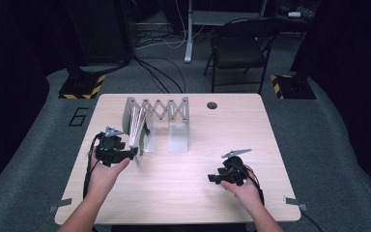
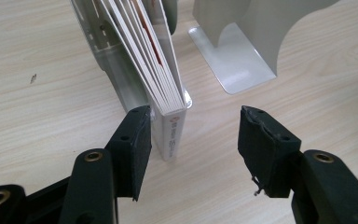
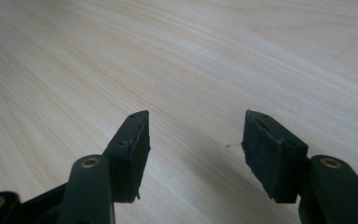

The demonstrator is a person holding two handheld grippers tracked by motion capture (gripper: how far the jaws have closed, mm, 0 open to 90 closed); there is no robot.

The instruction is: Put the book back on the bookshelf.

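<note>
my left gripper point(image 2: 193, 135) gapes wide, book point(image 2: 170, 130) spine at its eleven o'clock pad; my right gripper point(image 3: 196, 135) gapes empty over table point(image 3: 121, 56).

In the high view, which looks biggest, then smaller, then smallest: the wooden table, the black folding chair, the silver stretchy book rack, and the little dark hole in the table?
1. Light wooden table
2. Black folding chair, though it stands farther off, so it looks smaller than it is
3. Silver accordion book rack
4. Small dark round hole in the tabletop

A light wooden table point(image 1: 183, 193) stands on grey carpet point(image 1: 328, 145). Beyond the table's far edge stands a black folding chair point(image 1: 239, 48), flanked by two yellow-and-black striped base plates point(image 1: 82, 87).
</note>
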